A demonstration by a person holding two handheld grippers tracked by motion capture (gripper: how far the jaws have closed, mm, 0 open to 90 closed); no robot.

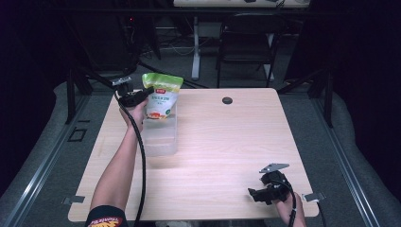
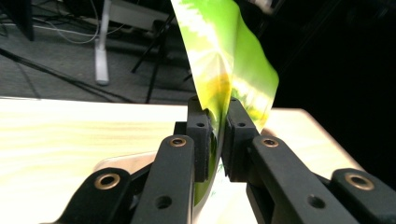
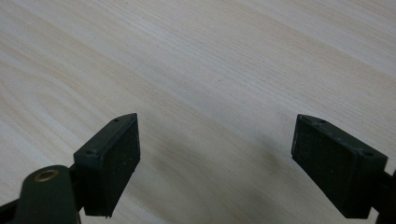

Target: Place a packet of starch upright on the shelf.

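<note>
Above a clear bin [image 1: 161,137], the left tool [image 1: 142,96] pinches a green pouch [image 1: 162,95], print unreadable; right tool [image 1: 255,195] spread

Print on the pouch [image 1: 161,96], upper left of the high view, is too small to read. In the left gripper view the pouch [image 2: 224,60] runs off the top edge, its pinched fold hidden between the jaws. The tub [image 1: 160,137] beneath is partly hidden by the pouch.
</note>
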